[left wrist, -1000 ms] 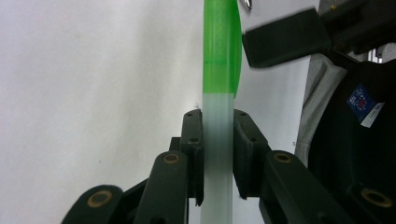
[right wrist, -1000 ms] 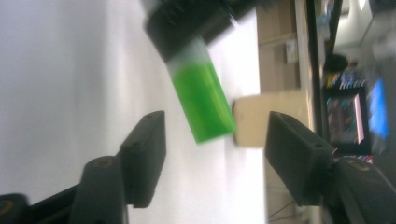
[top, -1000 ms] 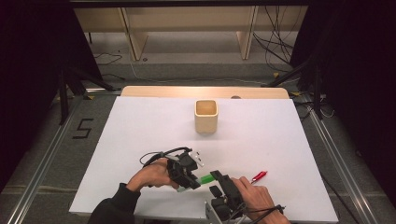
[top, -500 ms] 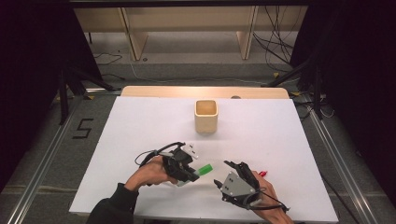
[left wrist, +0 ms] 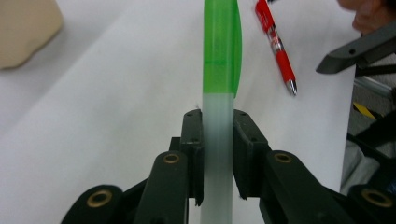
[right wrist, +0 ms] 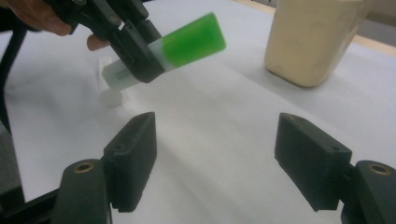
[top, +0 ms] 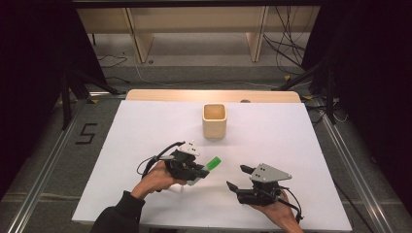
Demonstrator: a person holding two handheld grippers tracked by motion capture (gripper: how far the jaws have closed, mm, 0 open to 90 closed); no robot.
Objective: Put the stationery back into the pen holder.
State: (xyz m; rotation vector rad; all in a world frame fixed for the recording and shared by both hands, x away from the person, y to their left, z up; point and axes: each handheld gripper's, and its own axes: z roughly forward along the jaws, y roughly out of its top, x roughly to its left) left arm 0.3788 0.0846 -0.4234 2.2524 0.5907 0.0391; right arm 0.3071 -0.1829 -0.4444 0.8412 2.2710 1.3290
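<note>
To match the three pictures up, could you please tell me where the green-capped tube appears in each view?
High view: green-capped tube sits low, left of centre, clamped in the left tool.
Left gripper view: it runs up the middle from between the jaws, green end far.
Right gripper view: upper left, held above the table.
Shared landmark: the beige cup, upper left in the left gripper view, upper right in the right gripper view.
</note>
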